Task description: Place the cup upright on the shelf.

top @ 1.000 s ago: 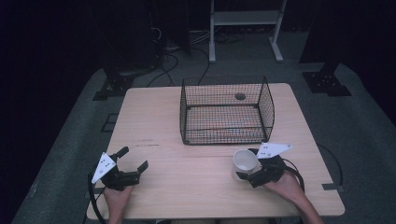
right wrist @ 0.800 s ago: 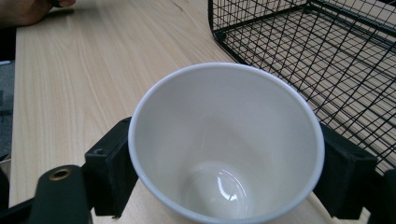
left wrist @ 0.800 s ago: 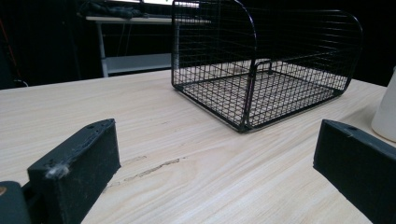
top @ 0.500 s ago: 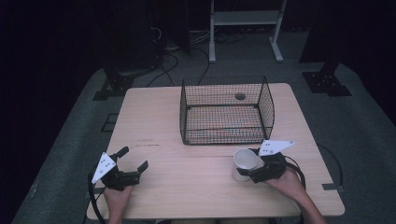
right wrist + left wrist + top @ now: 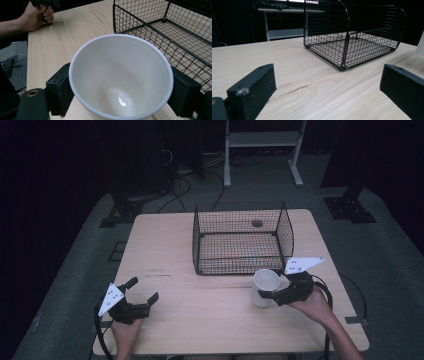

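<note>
Standing toward the far side of the wooden table (image 5: 200, 250) is item one, a black wire basket (image 5: 240, 240), open at the top; this serves as the landmark for all that follows.

Item two: white cup (image 5: 265, 287), upright, mouth open upward, inside bare. It is just beside the basket's near right corner, on the person's side of it. In the right gripper view the cup (image 5: 122, 75) shows between the two black jaws, with the basket's mesh close behind it.

Item three: right gripper (image 5: 274, 292), held in the person's right hand (image 5: 315, 304), near the basket's near right corner. Its jaws are pinched on the cup, one on each side of the wall. A grey three-cornered plate sits on top of it, and a cable trails from it.

Item four: left gripper (image 5: 142, 290), held in the person's left hand (image 5: 125, 327), well apart from the basket, off its near left corner toward the table's near edge. Its jaws are spread wide with bare tabletop between them; the left gripper view looks across the wood at the basket (image 5: 352, 37).

Item five: dark round hole (image 5: 257, 223) in the tabletop, seen through the mesh beneath the basket's far side.
</note>
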Demonstrator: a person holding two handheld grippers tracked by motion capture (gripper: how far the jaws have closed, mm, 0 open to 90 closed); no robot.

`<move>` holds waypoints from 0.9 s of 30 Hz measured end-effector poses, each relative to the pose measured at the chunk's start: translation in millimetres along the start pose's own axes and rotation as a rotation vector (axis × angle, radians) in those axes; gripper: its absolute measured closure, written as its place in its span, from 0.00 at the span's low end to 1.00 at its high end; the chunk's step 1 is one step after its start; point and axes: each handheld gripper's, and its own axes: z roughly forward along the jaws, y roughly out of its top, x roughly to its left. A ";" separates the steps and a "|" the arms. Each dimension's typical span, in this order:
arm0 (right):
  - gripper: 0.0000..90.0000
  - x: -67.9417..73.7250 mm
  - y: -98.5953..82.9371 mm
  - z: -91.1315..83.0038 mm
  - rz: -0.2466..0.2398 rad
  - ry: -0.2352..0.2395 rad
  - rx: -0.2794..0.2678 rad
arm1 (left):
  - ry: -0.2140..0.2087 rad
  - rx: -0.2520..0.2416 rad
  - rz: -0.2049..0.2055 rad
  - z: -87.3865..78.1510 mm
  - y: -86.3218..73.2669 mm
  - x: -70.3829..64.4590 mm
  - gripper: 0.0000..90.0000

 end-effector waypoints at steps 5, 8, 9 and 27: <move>0.22 -6.9 6.1 -3.6 0.010 0.017 -0.013 | 0.000 0.002 0.000 0.0 0.1 -0.2 0.00; 0.22 -12.4 12.7 -7.0 0.013 0.027 -0.019 | 0.000 0.002 0.000 -0.1 0.0 -0.2 0.00; 0.22 -12.4 12.7 -7.0 0.013 0.027 -0.019 | 0.000 0.002 0.000 -0.1 0.1 -0.1 0.00; 0.21 -30.7 43.7 -6.9 -0.005 0.052 -0.024 | -0.001 0.000 -0.003 -0.2 0.1 0.1 0.00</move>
